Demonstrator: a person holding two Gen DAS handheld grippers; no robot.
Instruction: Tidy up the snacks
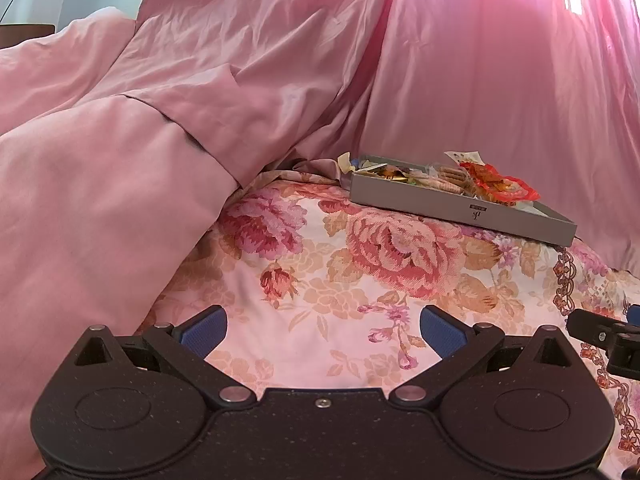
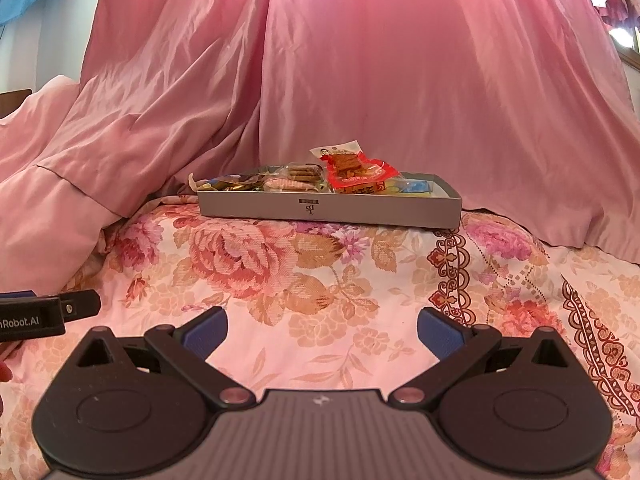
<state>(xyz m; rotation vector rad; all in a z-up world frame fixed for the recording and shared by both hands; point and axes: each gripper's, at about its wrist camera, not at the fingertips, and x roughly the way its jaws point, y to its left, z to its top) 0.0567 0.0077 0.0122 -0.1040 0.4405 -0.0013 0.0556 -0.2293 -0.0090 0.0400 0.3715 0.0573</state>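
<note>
A shallow grey box (image 1: 464, 210) (image 2: 328, 208) lies on a floral bedspread, far ahead of both grippers. It holds several wrapped snacks: biscuit packs (image 2: 296, 176) (image 1: 450, 178) and a red packet (image 2: 356, 172) (image 1: 500, 184) piled on top, with a blue-yellow wrapper (image 2: 416, 187) at the box's right end. My left gripper (image 1: 322, 330) is open, its blue pads (image 1: 204, 330) wide apart over bare bedspread. The right gripper (image 2: 322, 330) is open too, with nothing between its pads (image 2: 440, 332). Each gripper's tip shows at the edge of the other's view.
Pink satin curtains (image 2: 400, 80) hang right behind the box. A bulky pink duvet (image 1: 92, 184) rises on the left. The floral bedspread (image 2: 280, 280) stretches between the grippers and the box. A fingertip (image 2: 5, 372) shows at the left edge.
</note>
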